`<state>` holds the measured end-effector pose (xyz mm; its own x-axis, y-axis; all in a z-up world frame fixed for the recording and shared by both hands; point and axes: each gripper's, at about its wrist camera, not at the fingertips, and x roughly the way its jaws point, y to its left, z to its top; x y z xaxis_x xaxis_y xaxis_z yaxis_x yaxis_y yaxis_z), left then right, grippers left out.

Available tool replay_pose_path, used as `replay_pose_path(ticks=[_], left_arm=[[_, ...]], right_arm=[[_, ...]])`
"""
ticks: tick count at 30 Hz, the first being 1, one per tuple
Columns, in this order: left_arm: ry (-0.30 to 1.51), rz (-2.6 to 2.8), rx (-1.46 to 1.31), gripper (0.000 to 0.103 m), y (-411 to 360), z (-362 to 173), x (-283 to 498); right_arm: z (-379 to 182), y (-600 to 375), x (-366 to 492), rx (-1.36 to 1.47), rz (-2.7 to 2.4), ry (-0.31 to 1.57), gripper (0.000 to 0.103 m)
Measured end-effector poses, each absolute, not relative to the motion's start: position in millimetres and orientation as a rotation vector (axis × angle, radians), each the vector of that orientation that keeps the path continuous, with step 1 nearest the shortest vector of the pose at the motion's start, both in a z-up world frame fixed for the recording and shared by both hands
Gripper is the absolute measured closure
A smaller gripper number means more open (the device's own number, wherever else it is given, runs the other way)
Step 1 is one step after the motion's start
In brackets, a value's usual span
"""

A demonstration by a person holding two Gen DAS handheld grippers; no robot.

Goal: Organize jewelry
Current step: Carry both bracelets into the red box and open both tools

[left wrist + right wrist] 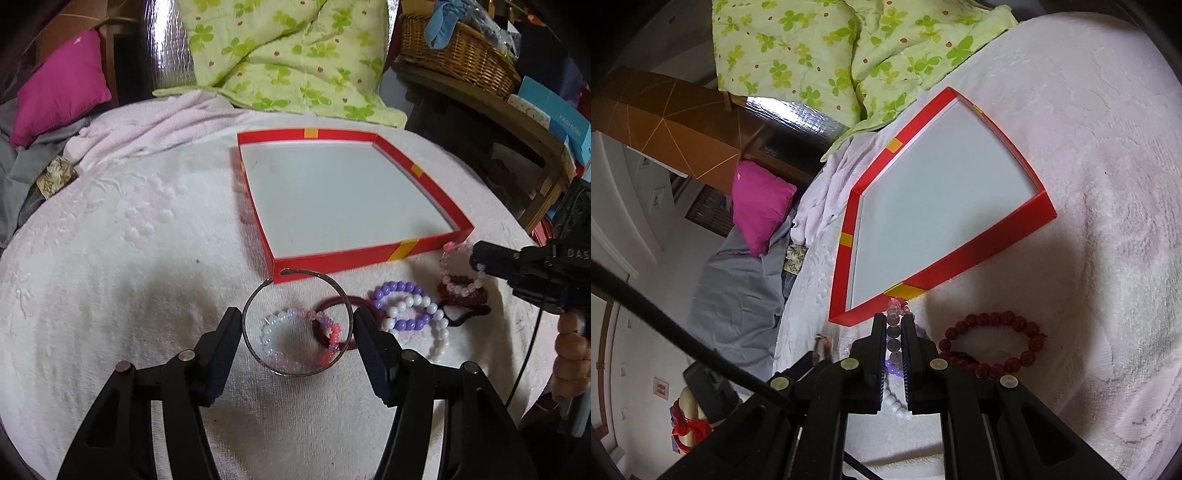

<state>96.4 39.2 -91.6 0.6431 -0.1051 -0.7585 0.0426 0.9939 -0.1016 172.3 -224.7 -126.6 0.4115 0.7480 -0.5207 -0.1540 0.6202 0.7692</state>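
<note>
- Left gripper [297, 325]: jaws spread wide, a metal bangle [295, 323] held between them, each finger tip against one side of the ring. Bangle appears lifted above the bed cover [129, 258].
- Seen through the bangle: a white-and-pink bead bracelet [280, 332] and a dark red hair tie [354, 306], both lying on the cover.
- Right gripper [894, 332]: jaws nearly pressed together, pinching a pale pink bead bracelet [458, 266] just beside the near wall of the red box [369, 254].
- Red box: shallow, white floor, nothing in it.
- Purple-and-white bead bracelet [406, 306] between the two grippers, on the cover.
- Dark red bead bracelet [993, 345] just right of the right gripper's fingers.
</note>
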Motion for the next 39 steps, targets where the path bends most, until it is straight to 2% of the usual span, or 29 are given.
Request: replay_pose_path(ticks=[12, 19, 39], left_arm=[[0.794, -0.028, 0.112, 0.04, 13.7, -51.8, 155.7], [0.8, 0.044, 0.311, 0.04, -14.3, -67.6, 190.3], [0.783, 0.067, 0.389, 0.039, -21.4, -84.5, 202.6]], right_arm=[[-105.6, -235.0, 204.0, 0.757, 0.588, 0.827, 0.094], [-105.5, -232.2, 228.6, 0.773, 0.547, 0.86, 0.094], [-126.8, -222.2, 252.3, 0.731, 0.463, 0.953, 0.092]])
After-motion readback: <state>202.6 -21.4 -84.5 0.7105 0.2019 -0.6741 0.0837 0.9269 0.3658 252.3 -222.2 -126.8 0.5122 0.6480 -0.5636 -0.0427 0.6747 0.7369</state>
